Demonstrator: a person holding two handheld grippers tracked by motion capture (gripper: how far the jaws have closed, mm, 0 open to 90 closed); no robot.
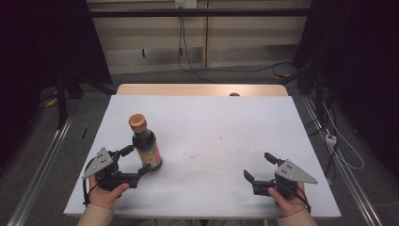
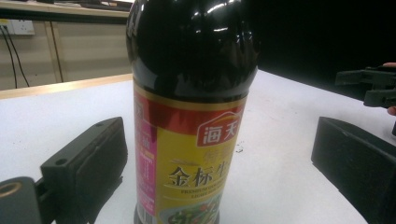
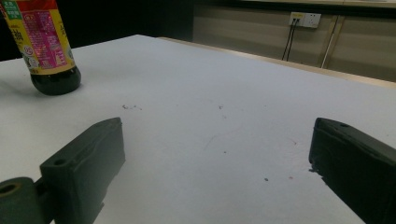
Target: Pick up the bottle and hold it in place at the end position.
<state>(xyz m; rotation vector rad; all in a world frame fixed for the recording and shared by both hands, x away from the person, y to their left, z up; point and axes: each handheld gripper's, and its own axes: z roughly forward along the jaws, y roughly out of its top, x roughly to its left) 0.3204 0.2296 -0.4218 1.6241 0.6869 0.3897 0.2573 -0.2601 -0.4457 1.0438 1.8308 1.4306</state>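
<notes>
A dark sauce bottle (image 1: 146, 148) with a brown cap and a yellow and red label stands upright on the white table (image 1: 211, 122), left of the middle. My left gripper (image 1: 136, 160) is open, one jaw on each side of the bottle's lower body. In the left gripper view the bottle (image 2: 191, 116) rises between the jaws of my left gripper (image 2: 217, 140), with a gap on both sides. My right gripper (image 1: 258, 165) rests open near the front right, with nothing between its jaws. From my right gripper (image 3: 215, 140) the bottle (image 3: 46, 51) stands far off to the left.
The white surface bears a few small dark specks (image 1: 194, 155) near its middle. A wooden table edge (image 1: 202, 89) runs along the back. Cables (image 1: 221, 69) trail on the floor behind, and metal rails (image 1: 42, 160) flank the table. My right gripper (image 2: 369, 86) appears at the far right of the left gripper view.
</notes>
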